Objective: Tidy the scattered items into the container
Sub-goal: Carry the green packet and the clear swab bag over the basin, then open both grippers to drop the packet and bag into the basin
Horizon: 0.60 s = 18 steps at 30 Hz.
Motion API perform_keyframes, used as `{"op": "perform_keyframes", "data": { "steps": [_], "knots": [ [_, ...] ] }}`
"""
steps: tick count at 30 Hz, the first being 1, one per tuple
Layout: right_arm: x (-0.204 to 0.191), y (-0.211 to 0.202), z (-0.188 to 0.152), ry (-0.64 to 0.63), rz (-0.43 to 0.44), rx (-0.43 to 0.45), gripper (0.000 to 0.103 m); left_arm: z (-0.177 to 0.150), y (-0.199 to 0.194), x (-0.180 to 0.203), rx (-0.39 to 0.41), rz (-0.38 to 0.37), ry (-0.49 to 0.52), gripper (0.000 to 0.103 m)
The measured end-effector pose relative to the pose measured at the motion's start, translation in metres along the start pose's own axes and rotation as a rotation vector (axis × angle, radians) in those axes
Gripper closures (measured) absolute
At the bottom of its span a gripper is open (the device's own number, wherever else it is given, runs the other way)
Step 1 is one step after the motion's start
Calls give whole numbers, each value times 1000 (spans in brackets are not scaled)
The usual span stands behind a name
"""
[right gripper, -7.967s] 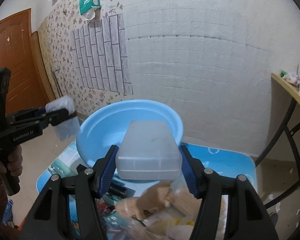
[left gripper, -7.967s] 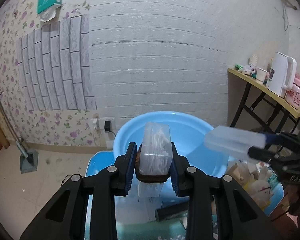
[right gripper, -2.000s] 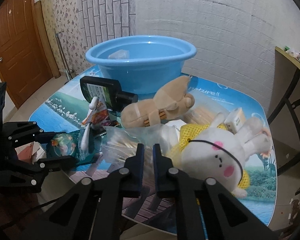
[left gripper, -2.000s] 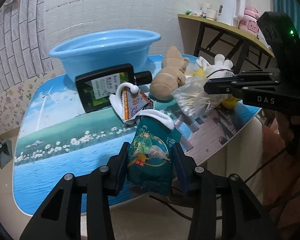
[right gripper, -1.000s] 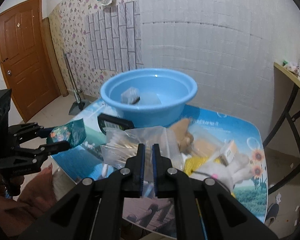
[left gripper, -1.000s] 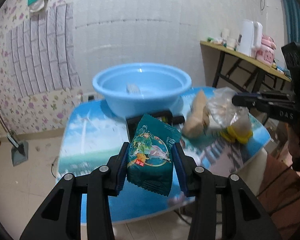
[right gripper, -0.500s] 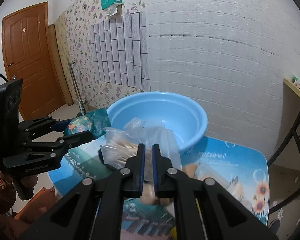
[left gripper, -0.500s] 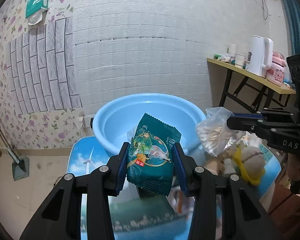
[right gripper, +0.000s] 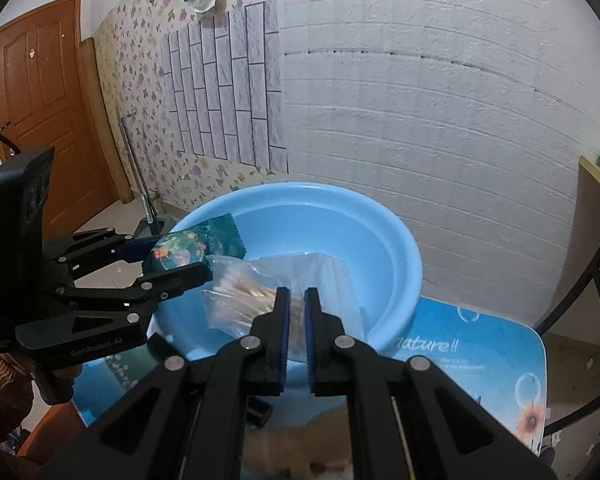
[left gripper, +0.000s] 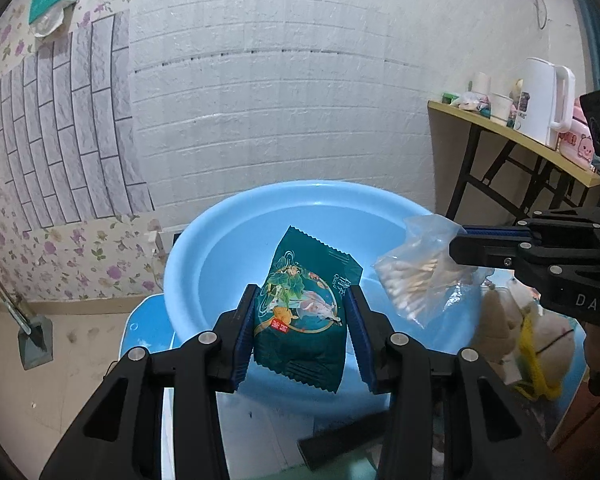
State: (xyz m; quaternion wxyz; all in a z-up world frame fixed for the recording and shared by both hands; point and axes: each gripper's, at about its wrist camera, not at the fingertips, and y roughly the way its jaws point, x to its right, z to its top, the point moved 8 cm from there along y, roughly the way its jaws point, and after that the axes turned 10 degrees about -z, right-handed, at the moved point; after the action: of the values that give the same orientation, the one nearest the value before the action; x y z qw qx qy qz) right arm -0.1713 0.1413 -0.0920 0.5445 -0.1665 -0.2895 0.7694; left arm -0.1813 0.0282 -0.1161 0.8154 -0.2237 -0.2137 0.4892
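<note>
We hold the left gripper [left gripper: 300,320] with its jaws clamped on the sides of a green snack packet [left gripper: 304,312], which stands upright between them above the near rim of the blue basin [left gripper: 204,248]. Gripping it by the edges keeps the packet flat and lets it drop cleanly once we let go. Our right gripper [right gripper: 296,320] has its jaws pressed together on a clear bag of cotton swabs [right gripper: 244,296]; the thin film needs a tight pinch, so the bag hangs out ahead of the tips, over the basin's bowl. Both items sit side by side over the opening, so we judge release is the next step. Soft toys [left gripper: 516,320] wait on the bench [right gripper: 480,360] beside the basin.
</note>
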Motion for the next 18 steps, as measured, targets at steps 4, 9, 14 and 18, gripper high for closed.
{"op": "perform_keyframes", "data": {
  "steps": [4,9,14,18],
  "knots": [
    [-1,14,-2,-2,1,-26,96,-2,11,-6,-14,-8,-12,61],
    [0,27,-6,1,0,-56,96,-7,22,-6,-31,-18,-22,60],
    [-1,29,-10,1,-3,-60,95,-10,23,-5,-31,-30,-21,60],
    [-3,27,-11,-13,1,-63,95,-10,20,-3,-28,-30,-16,47]
  ]
}}
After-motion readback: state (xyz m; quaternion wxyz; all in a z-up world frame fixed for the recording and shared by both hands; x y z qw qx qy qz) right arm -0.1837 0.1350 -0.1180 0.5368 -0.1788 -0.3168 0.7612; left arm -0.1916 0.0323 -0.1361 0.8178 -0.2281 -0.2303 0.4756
